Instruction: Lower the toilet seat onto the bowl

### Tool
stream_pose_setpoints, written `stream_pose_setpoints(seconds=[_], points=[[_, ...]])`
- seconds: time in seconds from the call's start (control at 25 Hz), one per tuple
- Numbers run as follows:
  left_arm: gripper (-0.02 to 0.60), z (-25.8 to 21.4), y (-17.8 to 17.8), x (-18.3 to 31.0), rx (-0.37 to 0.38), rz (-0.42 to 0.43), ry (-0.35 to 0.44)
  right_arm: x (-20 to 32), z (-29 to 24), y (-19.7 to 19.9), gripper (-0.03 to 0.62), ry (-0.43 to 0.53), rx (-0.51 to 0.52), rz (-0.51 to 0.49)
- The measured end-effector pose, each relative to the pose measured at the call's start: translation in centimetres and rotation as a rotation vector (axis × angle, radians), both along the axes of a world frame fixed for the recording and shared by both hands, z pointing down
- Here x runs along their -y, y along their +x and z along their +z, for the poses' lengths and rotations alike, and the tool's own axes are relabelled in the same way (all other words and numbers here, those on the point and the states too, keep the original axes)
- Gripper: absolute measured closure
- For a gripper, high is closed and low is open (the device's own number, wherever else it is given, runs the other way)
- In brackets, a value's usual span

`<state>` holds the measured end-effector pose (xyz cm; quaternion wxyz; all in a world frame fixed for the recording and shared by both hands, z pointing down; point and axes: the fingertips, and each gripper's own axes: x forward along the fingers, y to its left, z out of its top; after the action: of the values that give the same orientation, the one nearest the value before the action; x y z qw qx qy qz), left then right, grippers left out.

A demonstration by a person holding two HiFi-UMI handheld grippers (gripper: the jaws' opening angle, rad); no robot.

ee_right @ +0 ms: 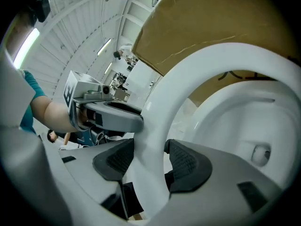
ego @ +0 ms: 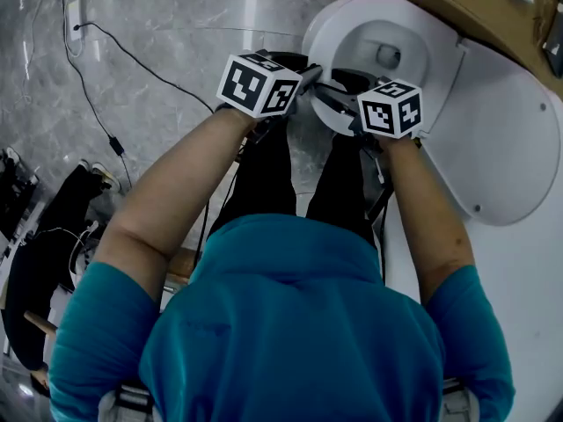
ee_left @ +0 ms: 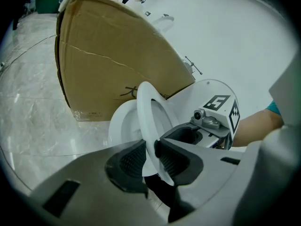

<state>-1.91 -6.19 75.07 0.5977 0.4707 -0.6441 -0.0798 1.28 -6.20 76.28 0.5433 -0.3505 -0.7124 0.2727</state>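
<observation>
Currently on my screens, item by item.

Toilet seat (ee_left: 149, 112): white ring, raised off the bowl (ee_left: 120, 124) and standing tilted on edge above it. Its near rim sits between both tools.

Left gripper (ee_left: 150, 157): I read its two black ribbed pads (ee_left: 129, 159) as pinching the seat's rim, one on each face.

Right gripper (ee_right: 149, 161): the same rim runs between its jaws. The left pad lies against the seat, but I see a sliver of gap at the right one. The jaws are therefore spread about the rim, not clamped.

Marker cubes (ego: 259, 82): one on each tool, side by side at the near edge of the bowl.

Lid (ego: 501, 139): white, open, to the right of the bowl.

Cardboard box (ee_left: 108, 55): brown, just beyond the toilet.

Floor (ego: 176, 25): grey marble, with a black cable (ego: 132, 60) trailing across it at left.
</observation>
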Motion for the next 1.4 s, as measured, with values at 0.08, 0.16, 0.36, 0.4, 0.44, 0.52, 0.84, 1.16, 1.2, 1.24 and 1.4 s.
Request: stream_pose_setpoints(seconds=[0.08, 0.16, 0.36, 0.4, 0.44, 0.52, 0.84, 1.16, 1.2, 1.24, 1.4], points=[[0.488, 0.6, -0.1, -0.2, -0.001, 0.001, -0.002, -0.2, 0.6, 0.0, 0.361, -0.026, -0.017, 0.006], [0.488, 1.1, -0.1, -0.3, -0.002, 0.002, -0.004, -0.4, 1.1, -0.1, 0.365, -0.037, -0.022, 0.013], [0.488, 2.5, -0.2, -0.7, -0.005, 0.004, -0.016, -0.8, 2.4, -0.1, 0.370, -0.012, -0.010, 0.015], [0.488, 2.8, -0.1, -0.8, -0.006, 0.005, -0.018, -0.9, 2.6, -0.1, 0.370, -0.005, -0.008, 0.016], [0.488, 3.1, -0.2, -0.9, -0.008, 0.005, -0.021, -0.9, 2.9, -0.1, 0.370, 0.003, -0.007, 0.017], [0.488, 3.8, -0.3, -1.1, -0.013, 0.004, -0.025, -1.0, 3.5, -0.2, 0.370, 0.017, -0.006, 0.020], [0.488, 6.3, -0.4, -1.5, -0.029, -0.009, -0.036, -1.4, 5.7, -0.4, 0.375, 0.079, 0.000, 0.019], [0.487, 8.8, -0.3, -1.5, -0.051, -0.016, -0.048, -1.4, 8.0, -0.3, 0.375, 0.136, 0.003, 0.010], [0.488, 9.0, -0.3, -1.6, -0.055, -0.021, -0.048, -1.4, 8.2, -0.4, 0.375, 0.142, 0.002, 0.011], [0.486, 9.3, -0.4, -1.6, -0.057, -0.026, -0.049, -1.5, 8.5, -0.5, 0.375, 0.148, 0.001, 0.012], [0.486, 10.5, -0.4, -1.7, -0.066, -0.035, -0.055, -1.6, 9.7, -0.4, 0.375, 0.173, 0.001, 0.012]])
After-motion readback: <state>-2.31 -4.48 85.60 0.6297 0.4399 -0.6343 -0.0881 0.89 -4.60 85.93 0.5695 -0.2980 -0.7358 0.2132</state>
